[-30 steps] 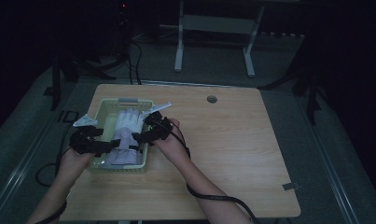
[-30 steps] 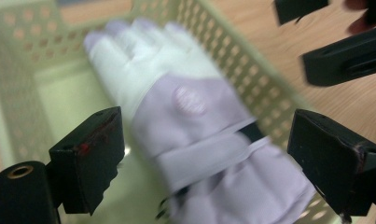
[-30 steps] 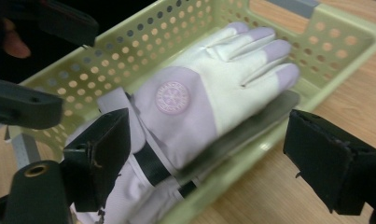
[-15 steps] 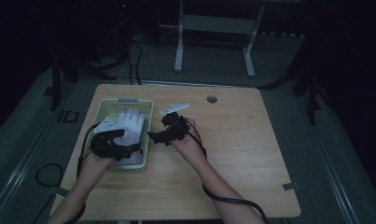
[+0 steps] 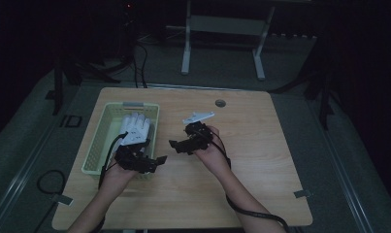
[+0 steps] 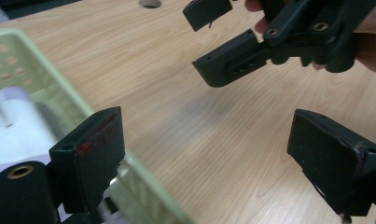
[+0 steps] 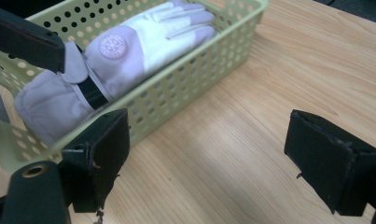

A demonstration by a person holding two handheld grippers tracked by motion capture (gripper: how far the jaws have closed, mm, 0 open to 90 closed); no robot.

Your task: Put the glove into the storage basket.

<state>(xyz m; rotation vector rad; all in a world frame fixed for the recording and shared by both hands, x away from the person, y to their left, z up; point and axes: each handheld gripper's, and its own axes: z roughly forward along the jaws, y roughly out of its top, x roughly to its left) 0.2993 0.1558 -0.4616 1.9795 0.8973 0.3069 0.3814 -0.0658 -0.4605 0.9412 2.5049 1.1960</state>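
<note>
Both jaws gape wide and empty, the left gripper (image 5: 152, 161) at the pale green perforated plastic basket's (image 5: 97, 145) near corner, the right gripper (image 5: 179, 144) over bare wooden table (image 5: 261, 160), white-and-lilac padded glove (image 7: 125, 60) lying inside the basket.

Your worktop (image 5: 261, 160) is pale wood with a fine lengthwise grain and one small round grey hole near its far edge. On it sits a light yellow-green basket (image 7: 209, 56) whose walls are patterned with rows of small round holes. Inside the basket lies a glove (image 7: 129, 51): white across the back, lilac on the fingers and cuff, with a black band at the wrist and a round lilac badge. Beside the basket, your left gripper (image 6: 223, 154) and right gripper (image 7: 218, 163) are matt black; one jaw of the left carries red smudges.
</note>
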